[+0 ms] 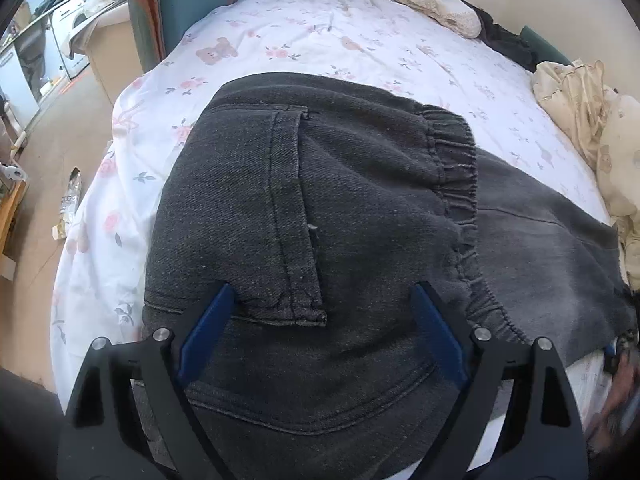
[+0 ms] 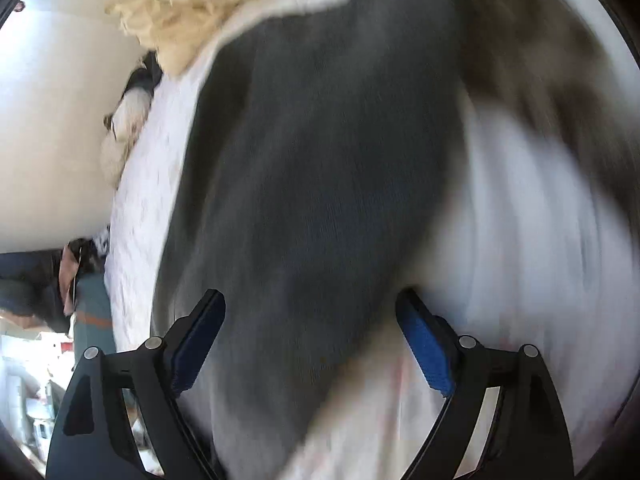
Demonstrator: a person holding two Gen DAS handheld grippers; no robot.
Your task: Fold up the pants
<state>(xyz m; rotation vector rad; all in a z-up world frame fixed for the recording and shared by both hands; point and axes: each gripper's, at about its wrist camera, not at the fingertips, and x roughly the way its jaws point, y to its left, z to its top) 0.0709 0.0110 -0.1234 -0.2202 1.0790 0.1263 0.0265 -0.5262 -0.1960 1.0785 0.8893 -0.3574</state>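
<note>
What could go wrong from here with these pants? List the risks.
1. Both grippers, left gripper and right gripper, are open, so the pants are unheld and the folded layer may slip.
2. The right wrist view is motion-blurred; a fast pass could drag the bedsheet.
3. The elastic waistband looks bunched, risking an uneven fold.

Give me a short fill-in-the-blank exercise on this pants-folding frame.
1. The pants lie on a bed sheet printed with roses and teddy ____.
2. The left hand-held gripper has its jaws ____.
3. The waistband is gathered with ____.
4. The right wrist view is ____ by motion.

Missing words: bears; open; elastic; blurred
</note>
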